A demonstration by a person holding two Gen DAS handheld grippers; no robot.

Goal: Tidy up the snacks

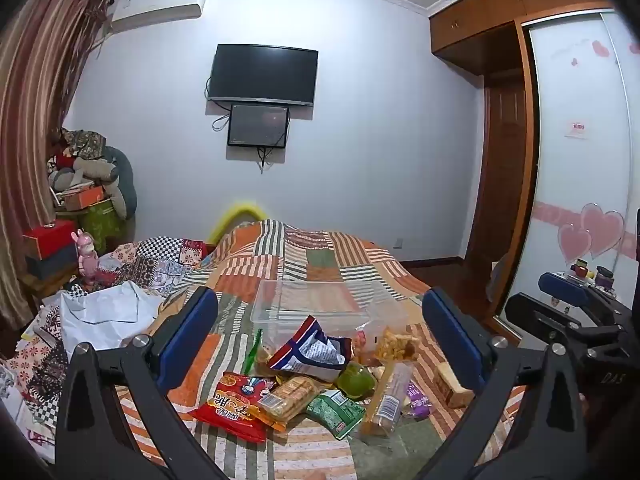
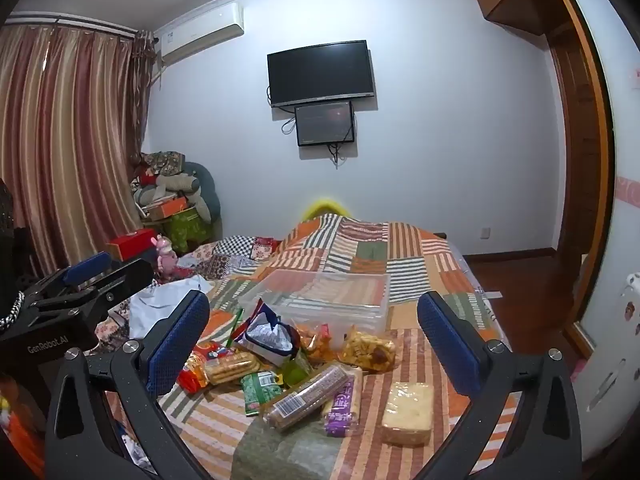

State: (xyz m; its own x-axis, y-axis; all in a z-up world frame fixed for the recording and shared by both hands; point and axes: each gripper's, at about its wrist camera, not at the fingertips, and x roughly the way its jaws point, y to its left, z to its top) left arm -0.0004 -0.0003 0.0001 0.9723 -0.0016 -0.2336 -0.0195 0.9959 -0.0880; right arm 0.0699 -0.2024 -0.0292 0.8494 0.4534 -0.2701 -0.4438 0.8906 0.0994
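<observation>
A pile of snack packets lies on the patchwork bed. It includes a red bag [image 1: 232, 408] [image 2: 192, 372], a blue and white bag [image 1: 312, 352] [image 2: 268, 336], a green packet [image 1: 336, 412] [image 2: 260, 392], a long biscuit sleeve [image 2: 308, 396] and a pale wrapped cake [image 2: 408, 406]. Behind the pile stands an empty clear plastic bin [image 1: 320, 308] [image 2: 320, 300]. My left gripper [image 1: 320, 344] is open above the pile's near side. My right gripper [image 2: 312, 340] is open over the pile, holding nothing.
The bedspread [image 1: 320, 264] has rumpled cloth and white paper [image 1: 100, 316] on its left. Boxes and stuffed toys [image 1: 84, 184] are stacked by the curtain. A wardrobe with a mirrored sliding door [image 1: 576, 160] stands right of the bed. A TV [image 1: 262, 74] hangs on the far wall.
</observation>
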